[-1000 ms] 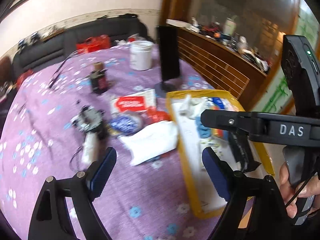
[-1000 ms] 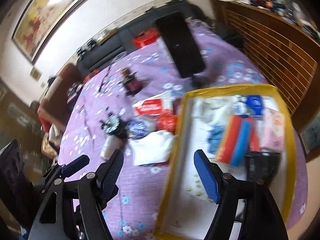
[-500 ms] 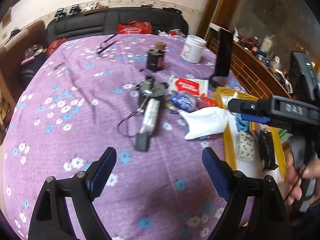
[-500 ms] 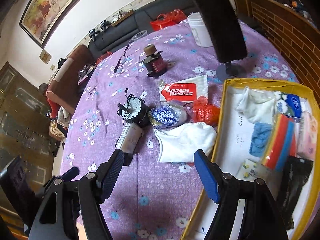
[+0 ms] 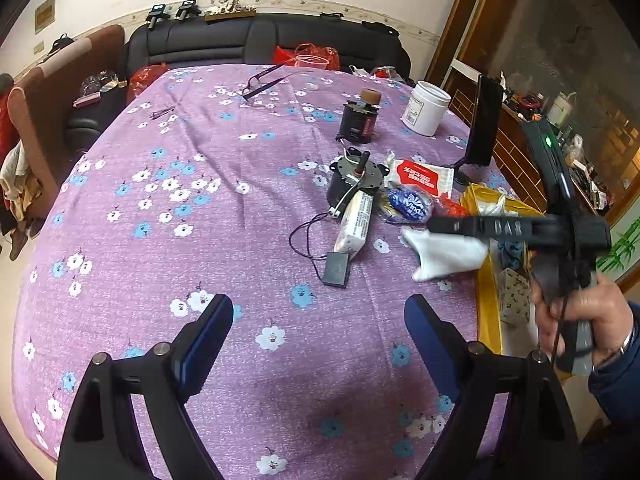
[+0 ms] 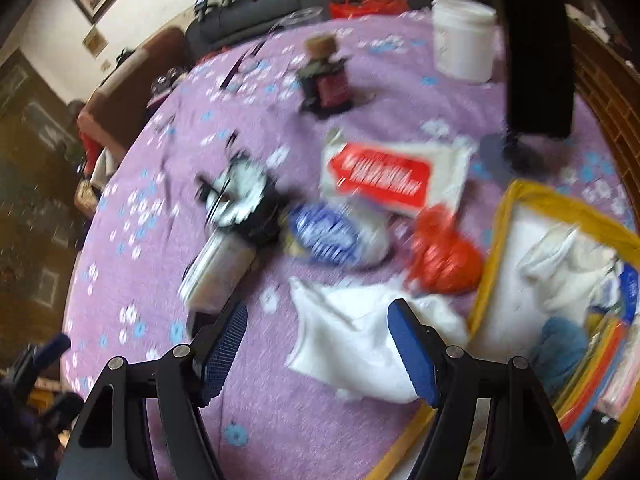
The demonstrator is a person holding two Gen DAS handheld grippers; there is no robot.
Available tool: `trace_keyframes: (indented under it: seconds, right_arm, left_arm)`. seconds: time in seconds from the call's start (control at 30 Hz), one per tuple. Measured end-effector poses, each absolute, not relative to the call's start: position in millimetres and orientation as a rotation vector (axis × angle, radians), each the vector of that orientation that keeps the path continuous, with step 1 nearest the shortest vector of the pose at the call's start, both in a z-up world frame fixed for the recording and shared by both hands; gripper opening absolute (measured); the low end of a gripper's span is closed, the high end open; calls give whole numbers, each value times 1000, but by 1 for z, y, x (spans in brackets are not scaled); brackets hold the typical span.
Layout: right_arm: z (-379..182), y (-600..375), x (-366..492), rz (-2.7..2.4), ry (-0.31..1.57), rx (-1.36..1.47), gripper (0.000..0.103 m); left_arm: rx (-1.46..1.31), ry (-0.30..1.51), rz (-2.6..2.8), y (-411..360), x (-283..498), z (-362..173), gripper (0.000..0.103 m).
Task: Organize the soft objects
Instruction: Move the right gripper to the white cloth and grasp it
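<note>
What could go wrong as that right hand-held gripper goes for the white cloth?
The white cloth lies against the yellow tray rim, so the open right hand-held gripper might catch the rim. The red bag touches the cloth and could get dragged along. The thin wire nearby could snag too.

You had open purple tablecloth point(image 5: 168, 216) under and ahead of the left gripper point(image 5: 318, 336) — nothing lay between its wide-set jaws. Farther ahead, a dark motor point(image 5: 354, 180), a wrapped packet point(image 5: 356, 222) and a small black box point(image 5: 336, 269) on a wire stood in the way. Your right gripper point(image 6: 316, 340) had its jaws spread over the white cloth point(image 6: 352, 344), hemmed by the yellow tray point(image 6: 560, 208) just right and the red bag point(image 6: 440, 256) beyond — free cloth lay to its left
</note>
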State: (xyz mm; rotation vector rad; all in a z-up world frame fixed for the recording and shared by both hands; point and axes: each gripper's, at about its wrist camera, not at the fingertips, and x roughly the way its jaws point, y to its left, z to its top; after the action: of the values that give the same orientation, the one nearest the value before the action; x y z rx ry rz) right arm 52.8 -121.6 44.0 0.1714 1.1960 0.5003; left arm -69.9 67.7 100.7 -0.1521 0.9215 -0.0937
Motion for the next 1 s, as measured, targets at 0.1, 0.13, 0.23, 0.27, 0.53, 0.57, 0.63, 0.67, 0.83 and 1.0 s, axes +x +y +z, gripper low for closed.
trace_keyframes:
  seconds: [0.1,0.13,0.23,0.27,0.53,0.57,0.63,0.67,0.83,1.0]
  right_arm:
    - [33,-111,26,722,1321,398,77]
    - [35,-111,19,765,1325,441,77]
    - [54,-123,16,715,1234,356,77]
    - [59,-129,19,677,1206,330,77]
    - [51,-139,73,453,1179,88,77]
    - [44,-134,74,448,1184,65,77]
    - [34,-126,70,439,1220,32,77]
    - [32,-124,62,462,1242,56,78]
    - [50,-121,25,811,1290,444,79]
    - [54,-125,17,716,1261,326,79]
  left_arm:
    - [-158,922,-85,71,-69,101,87]
    - [-160,919,-84,72,-69,101,87]
    - [-171,928,-82,73,-67,98,87]
    - [-176,934,-83,73,-66,96,87]
    - [-155,955,-131,58,-62,91,87]
    - [-151,956,-135,57,-62,91,87]
    - [-146,957,-142,55,-61,91,87]
    - [-143,955,-140,56,-62,91,87]
    - [-173,947,-97,73,-64,91,87]
    - [-223,959,-63,87,-62,86,87]
